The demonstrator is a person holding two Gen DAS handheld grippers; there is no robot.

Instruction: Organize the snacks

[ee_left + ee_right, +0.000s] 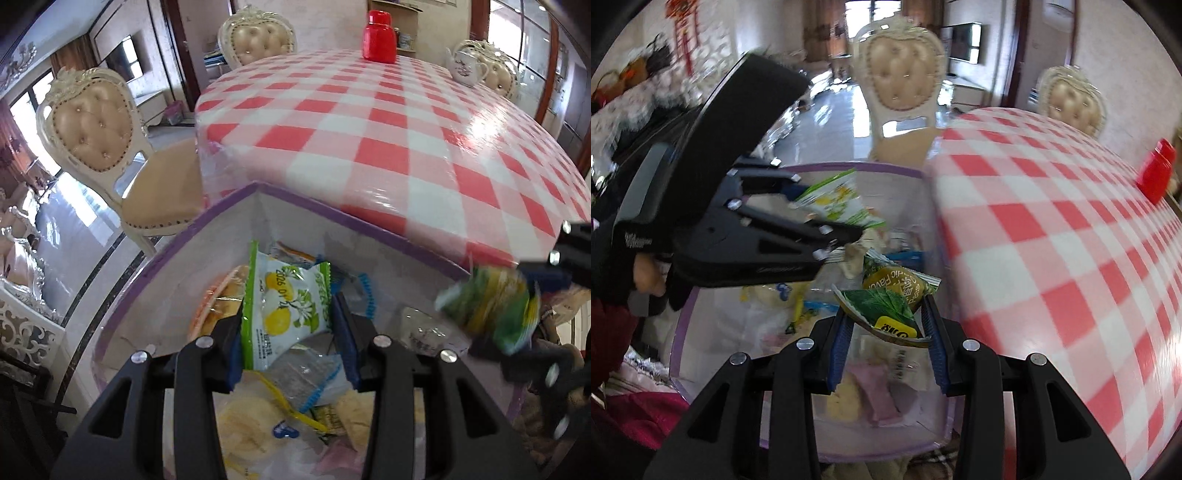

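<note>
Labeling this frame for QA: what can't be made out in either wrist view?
- Left wrist view: green packet in the right gripper is motion-blurred, print unreadable.
- Both views: lower snacks in the purple-rimmed bin are hidden by the lemon packet and the jaws.
- Right wrist view: red jar is cut off by the lens edge.

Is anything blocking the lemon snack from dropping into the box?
Nothing visible blocks it. The left gripper holds the lemon snack packet right above the open purple-rimmed box, which has no lid on. Only other snacks lie underneath it.
</note>
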